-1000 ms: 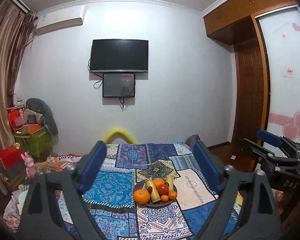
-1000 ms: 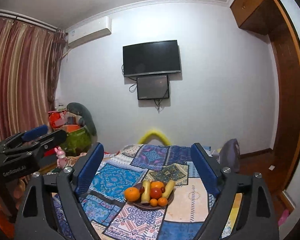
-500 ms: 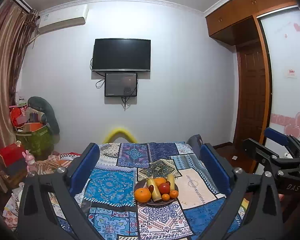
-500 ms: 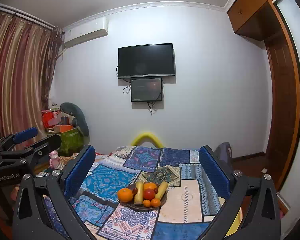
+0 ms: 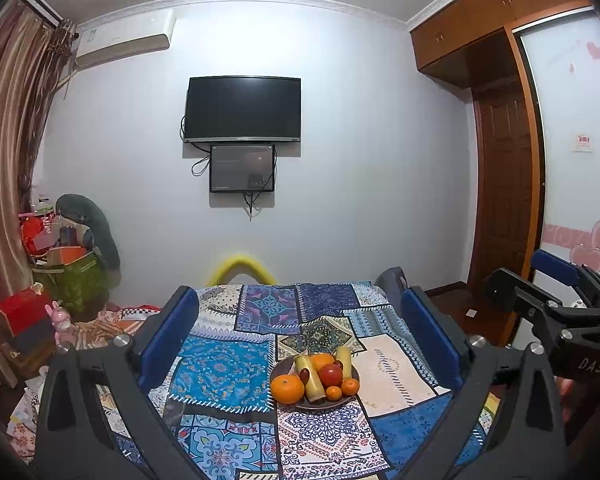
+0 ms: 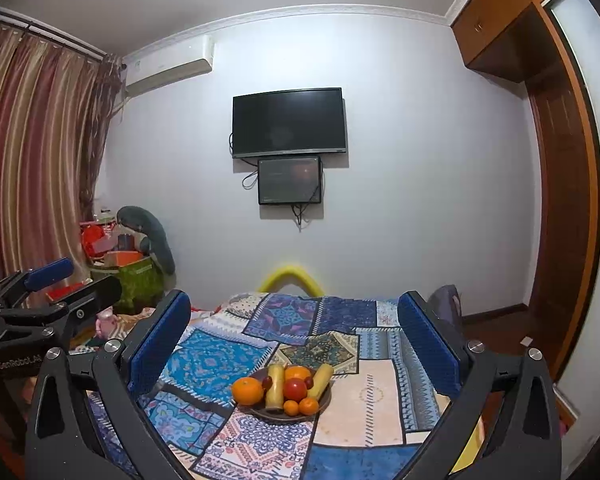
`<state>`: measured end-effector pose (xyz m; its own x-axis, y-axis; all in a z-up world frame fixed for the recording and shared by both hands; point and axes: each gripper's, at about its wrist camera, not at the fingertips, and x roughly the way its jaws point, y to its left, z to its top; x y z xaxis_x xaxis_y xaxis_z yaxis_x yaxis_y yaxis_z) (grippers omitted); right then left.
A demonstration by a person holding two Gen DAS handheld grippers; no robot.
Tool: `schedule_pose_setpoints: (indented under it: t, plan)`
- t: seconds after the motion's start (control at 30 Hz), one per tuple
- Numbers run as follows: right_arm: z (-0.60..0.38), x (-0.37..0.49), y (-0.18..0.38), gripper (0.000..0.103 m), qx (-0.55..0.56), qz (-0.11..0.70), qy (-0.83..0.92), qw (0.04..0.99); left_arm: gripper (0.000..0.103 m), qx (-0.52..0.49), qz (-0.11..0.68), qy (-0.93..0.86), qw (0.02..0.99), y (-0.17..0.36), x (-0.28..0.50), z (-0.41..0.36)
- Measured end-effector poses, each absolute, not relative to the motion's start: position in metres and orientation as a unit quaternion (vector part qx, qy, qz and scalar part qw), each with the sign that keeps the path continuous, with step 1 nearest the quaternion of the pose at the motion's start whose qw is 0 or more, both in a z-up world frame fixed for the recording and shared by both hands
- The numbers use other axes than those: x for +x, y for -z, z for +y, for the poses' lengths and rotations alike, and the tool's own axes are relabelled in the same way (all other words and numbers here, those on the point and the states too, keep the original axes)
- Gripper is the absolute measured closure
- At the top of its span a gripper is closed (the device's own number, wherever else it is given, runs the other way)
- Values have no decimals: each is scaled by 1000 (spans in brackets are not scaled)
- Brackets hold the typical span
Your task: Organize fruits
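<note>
A dark plate [image 5: 281, 368] of fruit sits on a table with a blue patchwork cloth [image 5: 220, 372]. It holds a large orange [image 5: 287, 389], a red apple [image 5: 330, 374], two yellow banana pieces [image 5: 310, 378], small oranges [image 5: 350, 386] and dark red grapes. My left gripper [image 5: 300, 344] is open and empty, held above and before the plate. My right gripper [image 6: 296, 344] is open and empty, likewise short of the plate [image 6: 324, 400]; the large orange [image 6: 247, 390] and apple [image 6: 295, 389] show between its fingers. The right gripper shows at the left view's right edge [image 5: 556, 296].
A yellow chair back [image 5: 241, 268] rises behind the table's far edge. A dark chair [image 6: 446, 304] stands at the far right corner. Boxes and clutter [image 5: 64, 264] pile up on the left by the curtain. A wooden door [image 5: 504, 184] is on the right.
Both grippers have opened wider. Both views have pulled back and risen a little, so the plate sits lower between the fingers.
</note>
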<state>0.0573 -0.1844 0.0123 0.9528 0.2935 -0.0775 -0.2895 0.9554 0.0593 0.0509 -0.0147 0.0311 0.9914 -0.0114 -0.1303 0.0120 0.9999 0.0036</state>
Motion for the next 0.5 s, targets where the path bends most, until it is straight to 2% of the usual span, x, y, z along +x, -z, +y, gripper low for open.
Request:
schedule_pose_setpoints:
  t: [0.5]
  plan:
    - [-187,60,-13,0,27,46,-146,988,0,2,66,11,998,-31,54,-14]
